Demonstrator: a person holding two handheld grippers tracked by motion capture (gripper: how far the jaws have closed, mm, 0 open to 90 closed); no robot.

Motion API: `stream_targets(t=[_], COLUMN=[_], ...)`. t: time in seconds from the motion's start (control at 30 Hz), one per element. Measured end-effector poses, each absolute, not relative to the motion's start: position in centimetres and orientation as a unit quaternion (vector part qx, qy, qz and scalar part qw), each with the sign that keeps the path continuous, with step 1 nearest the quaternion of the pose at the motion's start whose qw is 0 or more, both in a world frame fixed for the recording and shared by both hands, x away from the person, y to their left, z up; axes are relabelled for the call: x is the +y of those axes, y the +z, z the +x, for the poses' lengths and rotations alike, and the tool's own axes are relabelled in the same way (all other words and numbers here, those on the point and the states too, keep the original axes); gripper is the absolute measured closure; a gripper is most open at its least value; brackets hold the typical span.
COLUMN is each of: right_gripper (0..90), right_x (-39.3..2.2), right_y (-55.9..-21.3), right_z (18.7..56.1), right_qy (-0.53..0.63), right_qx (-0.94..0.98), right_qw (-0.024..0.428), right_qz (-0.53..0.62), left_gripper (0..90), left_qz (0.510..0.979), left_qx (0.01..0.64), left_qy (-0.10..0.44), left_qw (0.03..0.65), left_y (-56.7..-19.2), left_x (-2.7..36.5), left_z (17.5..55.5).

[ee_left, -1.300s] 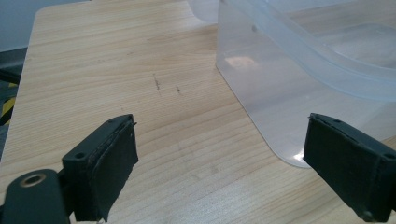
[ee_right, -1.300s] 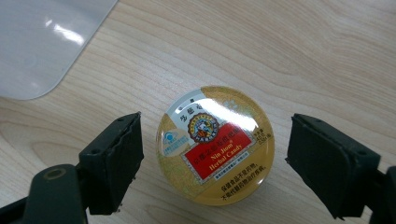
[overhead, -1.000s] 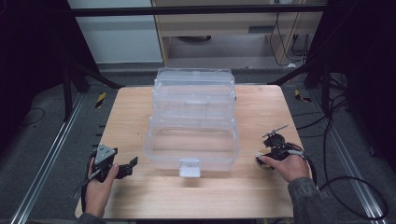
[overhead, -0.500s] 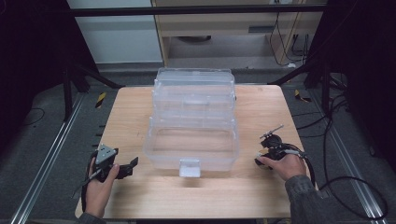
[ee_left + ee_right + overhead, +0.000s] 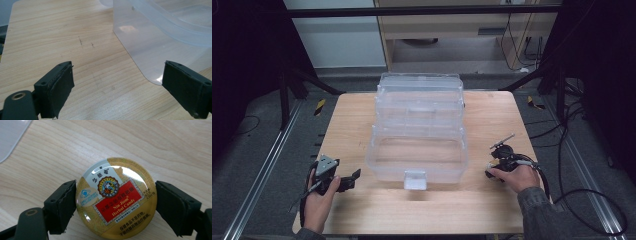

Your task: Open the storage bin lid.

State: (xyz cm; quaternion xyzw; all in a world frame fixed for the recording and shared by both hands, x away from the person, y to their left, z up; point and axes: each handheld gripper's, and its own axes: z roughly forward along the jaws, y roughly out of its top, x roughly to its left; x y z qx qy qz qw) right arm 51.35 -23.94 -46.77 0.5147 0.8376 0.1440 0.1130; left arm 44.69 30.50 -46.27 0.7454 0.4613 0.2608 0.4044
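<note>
So the big thing here is the wooden table [image 5: 362,120], and sitting dead centre on it is a clear plastic tiered box [image 5: 419,135], folded out so its trays step back and the bottom bin faces the person. My guess is it's parked open like that so either hand can drop stuff straight in without fiddling with the latch [image 5: 415,179] at the front.

The left gripper [image 5: 353,176] rests low on the table near the box's front left corner, jaws spread wide with nothing between them, just bare wood. Looks like it's simply waiting its turn, close enough to steady the box if needed.

The right gripper [image 5: 115,202] sits on the other side, near the box's front right corner. Its pads sit against both sides of a round gold candy tin [image 5: 116,198], lid up, so the jaws are spread wide but clamped on the tin. Grabbing it across the rim makes sense: flat tin, nothing else to pinch. Whether it's off the wood I can't tell.
</note>
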Motion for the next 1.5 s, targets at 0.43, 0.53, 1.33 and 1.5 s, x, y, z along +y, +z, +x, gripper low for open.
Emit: stream_targets(t=[0.43, 0.53, 1.33, 1.5], right_gripper=[20.8, 20.8, 20.8, 20.8], right_x=[-24.7, -24.9, -20.6, -19.7], right_y=[-45.6, -45.0, -36.3, -35.1], right_z=[50.3, 50.1, 49.0, 49.1], right_qy=[0.160, 0.167, 0.204, 0.209], right_qx=[0.839, 0.840, 0.869, 0.874], right_qw=[0.125, 0.130, 0.179, 0.182], right_qz=[0.505, 0.500, 0.414, 0.399], left_gripper=[9.2, 9.2, 9.2, 9.2], left_qz=[0.748, 0.749, 0.752, 0.754], left_qx=[0.459, 0.458, 0.457, 0.457], left_qy=[0.261, 0.261, 0.259, 0.258], left_qw=[0.403, 0.402, 0.399, 0.396], left_y=[-46.3, -46.3, -46.4, -46.4], left_x=[30.4, 30.4, 30.4, 30.4], left_z=[44.7, 44.7, 44.8, 44.7])
